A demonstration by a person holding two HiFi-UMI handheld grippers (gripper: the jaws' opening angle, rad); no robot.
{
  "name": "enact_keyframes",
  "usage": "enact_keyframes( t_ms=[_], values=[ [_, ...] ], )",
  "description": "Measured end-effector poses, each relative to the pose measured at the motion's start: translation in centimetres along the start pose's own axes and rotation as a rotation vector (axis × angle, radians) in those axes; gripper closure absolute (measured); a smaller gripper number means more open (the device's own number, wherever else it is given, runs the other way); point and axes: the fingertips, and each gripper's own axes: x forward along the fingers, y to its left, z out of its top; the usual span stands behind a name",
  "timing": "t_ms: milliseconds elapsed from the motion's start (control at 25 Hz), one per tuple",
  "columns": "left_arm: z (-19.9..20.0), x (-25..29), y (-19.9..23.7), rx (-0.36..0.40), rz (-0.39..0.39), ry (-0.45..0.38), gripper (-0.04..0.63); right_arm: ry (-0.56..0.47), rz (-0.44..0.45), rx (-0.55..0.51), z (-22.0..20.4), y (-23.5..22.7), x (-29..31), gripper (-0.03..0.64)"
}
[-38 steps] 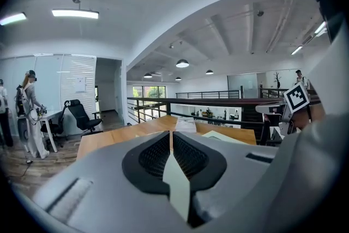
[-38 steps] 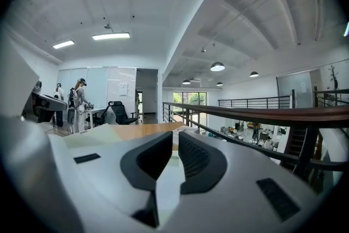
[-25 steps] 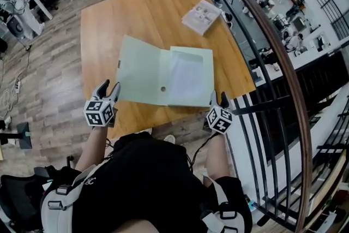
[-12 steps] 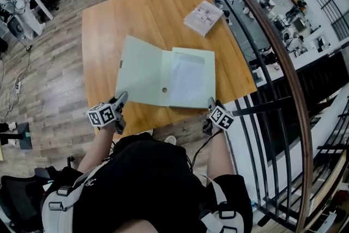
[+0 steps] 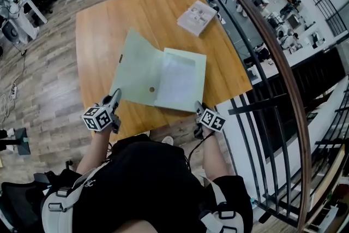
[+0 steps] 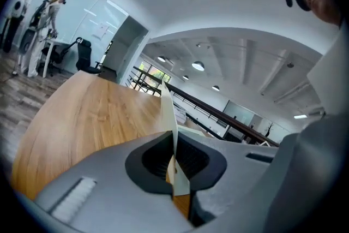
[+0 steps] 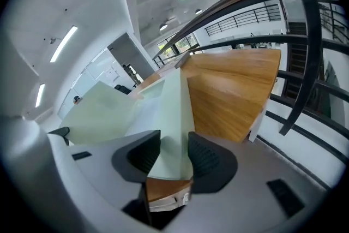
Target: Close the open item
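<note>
The pale green folder (image 5: 175, 80) lies spread open near the front edge of the wooden table (image 5: 103, 19), its cover (image 5: 136, 68) flung out to the left and its tray half to the right. My left gripper (image 5: 115, 96) has its jaws pinched together on the near left edge of that cover; in the left gripper view the thin board (image 6: 168, 109) stands on edge, running straight up between the pads. My right gripper (image 5: 198, 108) is at the folder's near right corner, jaws apart and closing, with the green corner (image 7: 170, 117) lying between them (I would not say the pads press on it yet).

So, as I judge it, only the taking hold is done. The cover is tilted a little off the table on its left side at most, nowhere near over the tray. What is left is the whole swing: lift the cover, carry it rightward across the spine and lay it flat. The booklet (image 5: 196, 16) at the far right is well clear.
</note>
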Motion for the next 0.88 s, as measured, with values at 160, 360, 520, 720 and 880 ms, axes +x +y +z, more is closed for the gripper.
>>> enact_keyframes(
  t_ms=[160, 360, 520, 720, 880],
  values=[
    [1.5, 1.0, -3.3, 0.120, -0.099, 0.011, 0.589, 0.010, 0.021, 0.008, -1.4, 2.0, 0.5, 0.454],
    [0.8, 2.7, -8.9, 0.216, -0.261, 0.077, 0.575, 0.058, 0.051, -0.010, -2.8, 4.4, 1.2, 0.454],
    [-1.0, 4.1, -12.1, 0.304, -0.337, 0.168, 0.574, 0.081, 0.078, -0.020, -3.5, 5.9, 1.5, 0.454],
    [-4.4, 5.6, -14.5, 0.396, -0.437, 0.322, 0.574, 0.105, 0.116, -0.016, -4.8, 7.7, 1.8, 0.454],
    [-8.0, 7.1, -17.2, 0.458, -0.501, 0.449, 0.568, 0.100, 0.128, 0.009, -4.8, 8.1, 1.1, 0.454]
  ],
)
